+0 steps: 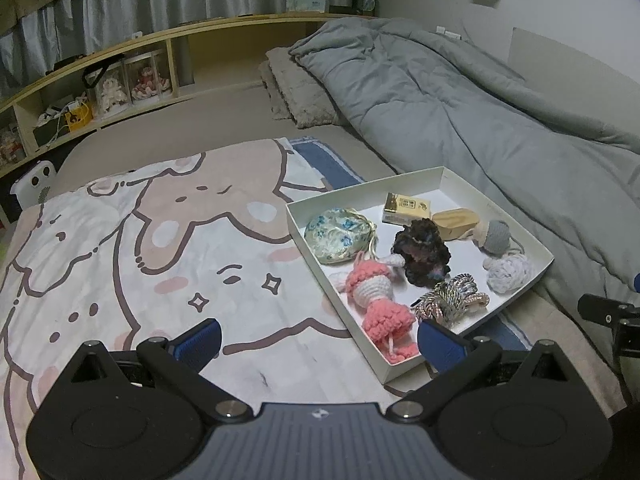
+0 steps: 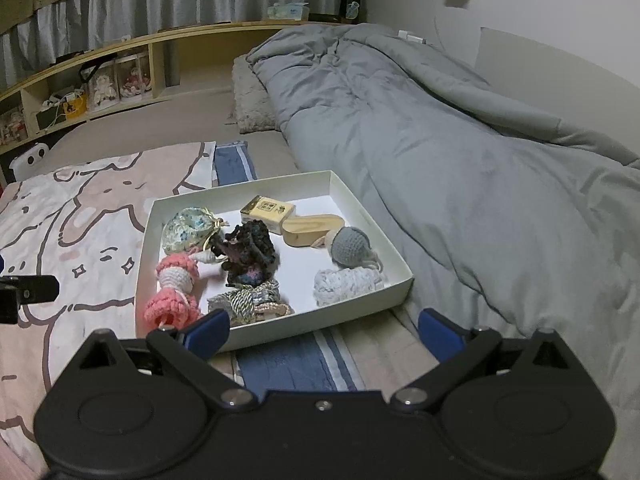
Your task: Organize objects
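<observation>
Hovering above the bed, your left gripper (image 1: 318, 340) and right gripper (image 2: 324, 330) both had their blue-padded jaws spread wide, holding nothing. Between them and the grey duvet (image 2: 460, 152) sat the white box (image 2: 362, 208) on the cartoon blanket (image 1: 160, 248), already carrying a pink crochet doll (image 2: 174, 288), a dark yarn bundle (image 2: 250, 256), a floral pouch (image 1: 340, 236), a wooden block (image 2: 312, 228) and a grey crochet ball (image 2: 352, 246).
</observation>
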`<action>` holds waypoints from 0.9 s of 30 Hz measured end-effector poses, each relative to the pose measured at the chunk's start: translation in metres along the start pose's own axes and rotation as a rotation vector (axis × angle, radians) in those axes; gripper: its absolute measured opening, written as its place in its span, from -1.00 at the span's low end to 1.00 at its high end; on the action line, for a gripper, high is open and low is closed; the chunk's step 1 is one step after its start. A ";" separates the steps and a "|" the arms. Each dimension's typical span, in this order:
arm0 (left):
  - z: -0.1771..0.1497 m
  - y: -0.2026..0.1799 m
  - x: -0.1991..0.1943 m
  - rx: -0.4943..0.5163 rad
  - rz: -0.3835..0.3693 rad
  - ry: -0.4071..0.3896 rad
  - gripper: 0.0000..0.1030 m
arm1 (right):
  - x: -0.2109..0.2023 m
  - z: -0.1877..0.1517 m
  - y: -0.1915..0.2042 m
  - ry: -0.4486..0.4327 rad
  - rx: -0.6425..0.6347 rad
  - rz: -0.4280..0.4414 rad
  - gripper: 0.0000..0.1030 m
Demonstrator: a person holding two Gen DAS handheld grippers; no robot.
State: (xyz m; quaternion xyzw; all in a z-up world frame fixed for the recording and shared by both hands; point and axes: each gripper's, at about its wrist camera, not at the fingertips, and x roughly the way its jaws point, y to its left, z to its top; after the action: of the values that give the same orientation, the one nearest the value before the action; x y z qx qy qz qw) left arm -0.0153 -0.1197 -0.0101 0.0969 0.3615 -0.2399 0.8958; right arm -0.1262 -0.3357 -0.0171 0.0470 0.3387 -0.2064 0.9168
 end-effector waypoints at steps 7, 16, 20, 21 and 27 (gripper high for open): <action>-0.003 0.000 0.004 0.003 0.001 0.005 0.99 | -0.002 -0.001 -0.001 -0.003 0.020 0.005 0.97; -0.004 -0.001 0.005 0.006 0.007 0.006 0.99 | -0.002 0.000 -0.001 0.000 0.019 0.009 0.97; -0.004 -0.001 0.005 -0.001 0.003 0.010 0.99 | -0.002 0.000 -0.002 0.004 0.022 0.010 0.97; -0.004 -0.001 0.006 -0.001 0.004 0.011 0.99 | -0.002 0.000 -0.002 0.004 0.022 0.010 0.97; -0.005 -0.001 0.005 0.002 0.009 0.009 0.99 | -0.001 0.000 0.000 0.005 0.018 0.008 0.97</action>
State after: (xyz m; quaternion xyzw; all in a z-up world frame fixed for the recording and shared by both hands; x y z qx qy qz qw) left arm -0.0153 -0.1210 -0.0170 0.1004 0.3649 -0.2355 0.8952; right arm -0.1272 -0.3352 -0.0166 0.0572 0.3391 -0.2056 0.9162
